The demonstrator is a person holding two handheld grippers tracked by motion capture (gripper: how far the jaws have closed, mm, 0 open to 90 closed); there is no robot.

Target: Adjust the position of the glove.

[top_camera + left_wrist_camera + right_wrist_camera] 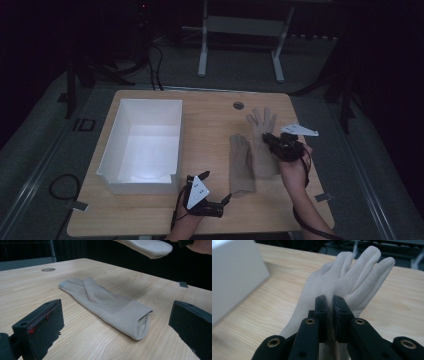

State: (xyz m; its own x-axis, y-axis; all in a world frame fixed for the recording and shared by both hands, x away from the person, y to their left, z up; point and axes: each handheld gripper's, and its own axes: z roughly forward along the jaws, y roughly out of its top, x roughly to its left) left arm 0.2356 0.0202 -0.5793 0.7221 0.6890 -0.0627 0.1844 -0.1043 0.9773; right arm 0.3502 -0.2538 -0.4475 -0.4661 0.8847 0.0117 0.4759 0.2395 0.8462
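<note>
Right gripper view: the right gripper [331, 312] pinches the spread glove [352, 280] at mid-palm, right of centre on the table [210, 130]. I judge a steady lift keeps the hold. The left gripper [112, 322], jaws wide, faces the flat glove [105, 305]. The white bin [145, 145] sits left; its near wall hides part of its floor.

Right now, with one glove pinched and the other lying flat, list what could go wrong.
1. The right gripper is shut on only a thin fold of the held glove; the fabric could slip out when lifted.
2. The flat glove lies limp on the table; the open left gripper might scrape the wood or merely push it.
3. Both gloves lie close together in the high view, so dragging one could shift the other.
</note>
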